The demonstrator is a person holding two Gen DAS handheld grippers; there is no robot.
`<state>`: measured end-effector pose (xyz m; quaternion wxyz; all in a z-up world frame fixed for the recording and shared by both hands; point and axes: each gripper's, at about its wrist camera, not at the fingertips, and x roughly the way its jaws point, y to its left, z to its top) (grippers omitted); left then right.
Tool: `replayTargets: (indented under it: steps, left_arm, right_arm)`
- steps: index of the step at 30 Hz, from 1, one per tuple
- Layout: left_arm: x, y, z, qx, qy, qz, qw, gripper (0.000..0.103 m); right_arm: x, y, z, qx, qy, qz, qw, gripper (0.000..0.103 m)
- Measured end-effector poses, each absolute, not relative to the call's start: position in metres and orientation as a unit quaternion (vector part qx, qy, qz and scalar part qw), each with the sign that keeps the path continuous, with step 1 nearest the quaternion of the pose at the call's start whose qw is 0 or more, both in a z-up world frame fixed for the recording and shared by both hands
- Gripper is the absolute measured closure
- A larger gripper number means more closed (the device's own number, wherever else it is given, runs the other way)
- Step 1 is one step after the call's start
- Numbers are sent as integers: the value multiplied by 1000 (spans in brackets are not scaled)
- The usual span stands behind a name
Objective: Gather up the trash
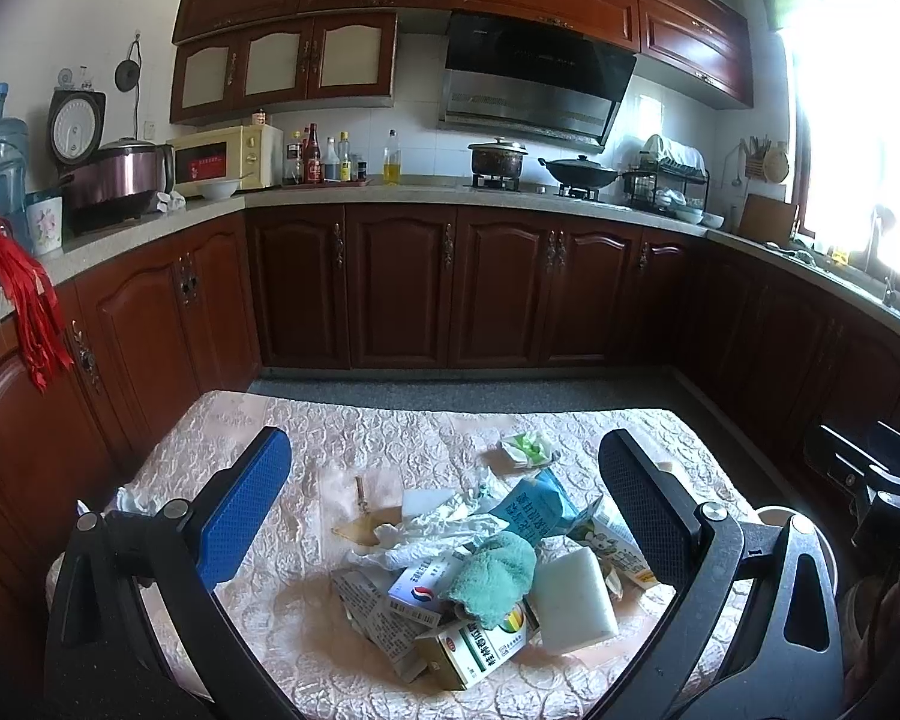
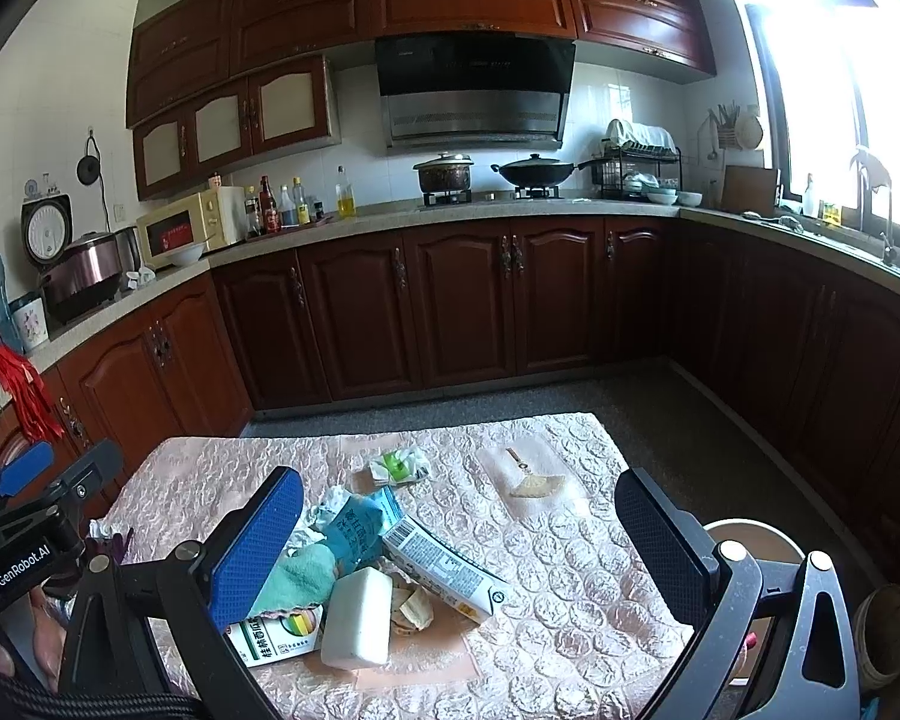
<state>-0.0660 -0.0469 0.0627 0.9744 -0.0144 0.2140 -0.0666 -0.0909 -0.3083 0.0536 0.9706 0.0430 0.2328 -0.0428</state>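
both hand-held grippers, left [image 1: 444, 492] & right [image 2: 459, 516], gape above trash pile [image 1: 480, 576].

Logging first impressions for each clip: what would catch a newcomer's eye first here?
The trash pile on the pink table: boxes, a teal cloth and a white sponge, framed by the open left gripper. The right gripper is open too, above the milk carton. Behind, red-brown cabinets and a glaring window.
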Motion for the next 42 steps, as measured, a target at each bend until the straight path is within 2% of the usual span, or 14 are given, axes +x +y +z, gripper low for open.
replayTargets:
  steps: [19, 32, 42]
  left_arm:
    - [-61, -47, 55, -10, 229, -71, 971, 1]
    - [-52, -25, 33, -7, 268, -64, 961, 1]
    - [-44, -11, -4, 13, 321, -96, 942, 1]
  right_arm:
    - [-87, -311, 45, 46, 249, -41, 966, 0]
    - [-80, -313, 32, 46, 274, -34, 960, 0]
    - [-59, -307, -16, 54, 345, 20, 937, 0]
